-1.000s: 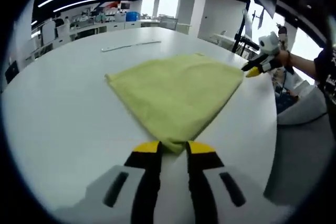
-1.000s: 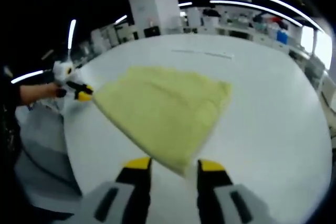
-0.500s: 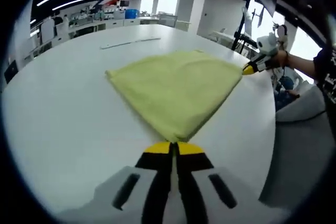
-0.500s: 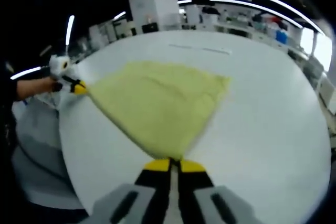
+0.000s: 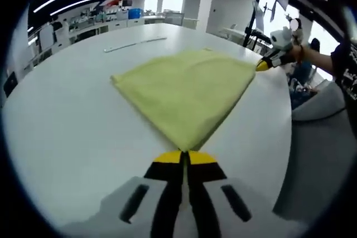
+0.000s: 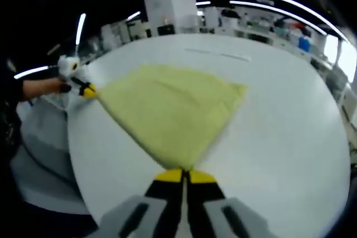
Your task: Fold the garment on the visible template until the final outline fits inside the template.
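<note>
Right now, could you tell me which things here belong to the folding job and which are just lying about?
Job:
- yellow cloth, flat on the white table
- left gripper, shut on its corner
- right gripper, shut on another corner

Lying about:
- thin strip beyond the cloth

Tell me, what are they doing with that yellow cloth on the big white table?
A person is folding it using two tools. The left hand-held gripper is shut on one corner of the yellow-green cloth, and the right hand-held gripper is shut on another corner. The cloth lies spread flat on the white table, pulled taut between the two pinched corners.
</note>
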Motion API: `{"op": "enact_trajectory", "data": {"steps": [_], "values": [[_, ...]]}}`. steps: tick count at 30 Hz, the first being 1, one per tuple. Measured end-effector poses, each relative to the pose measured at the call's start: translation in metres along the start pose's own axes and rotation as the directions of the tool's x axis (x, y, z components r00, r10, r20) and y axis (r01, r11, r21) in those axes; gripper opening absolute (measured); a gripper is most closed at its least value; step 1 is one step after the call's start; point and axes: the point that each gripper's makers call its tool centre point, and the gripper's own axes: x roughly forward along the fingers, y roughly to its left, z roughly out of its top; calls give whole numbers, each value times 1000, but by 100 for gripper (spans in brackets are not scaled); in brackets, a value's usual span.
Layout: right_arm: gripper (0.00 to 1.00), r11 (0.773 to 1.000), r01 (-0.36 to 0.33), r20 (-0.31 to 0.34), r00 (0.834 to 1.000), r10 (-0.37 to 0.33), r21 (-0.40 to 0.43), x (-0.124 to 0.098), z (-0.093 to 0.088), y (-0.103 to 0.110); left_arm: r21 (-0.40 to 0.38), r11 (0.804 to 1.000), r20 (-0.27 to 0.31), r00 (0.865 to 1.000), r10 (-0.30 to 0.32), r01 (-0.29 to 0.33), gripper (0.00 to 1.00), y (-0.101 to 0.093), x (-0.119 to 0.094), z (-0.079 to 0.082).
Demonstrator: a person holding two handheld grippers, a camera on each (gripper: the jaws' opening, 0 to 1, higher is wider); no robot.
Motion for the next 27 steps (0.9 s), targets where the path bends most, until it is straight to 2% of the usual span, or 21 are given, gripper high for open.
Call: {"op": "enact_trajectory", "data": {"steps": [7,11,16,20,23,24,27], "values": [[0,1000,-5,-12,1000,5,-13,-3,-3,0,11,1000,-12,1000,-9,9,0,3,-3,-5],[0,1000,-5,-14,1000,5,-17,-3,-7,1,6,1000,-11,1000,10,-10,0,1,-4,-8],[0,999,5,-23,1000,-6,-45,-5,-9,5,-1,1000,19,1000,23,-23,0,-4,-4,-8],[1,999,34,-7,999,-34,-32,-8,-6,3,-22,1000,47,999,22,-21,10,-2,-9,-5],[15,999,45,33,998,-45,-2,-12,1,2,-63,998,104,994,35,-29,22,-6,-13,5],[23,999,48,44,998,-48,7,-13,4,2,-73,997,119,992,36,-28,26,-1,-16,3],[42,998,58,66,996,-59,17,-18,10,3,-93,995,152,987,58,-44,41,1,-22,12]]}}
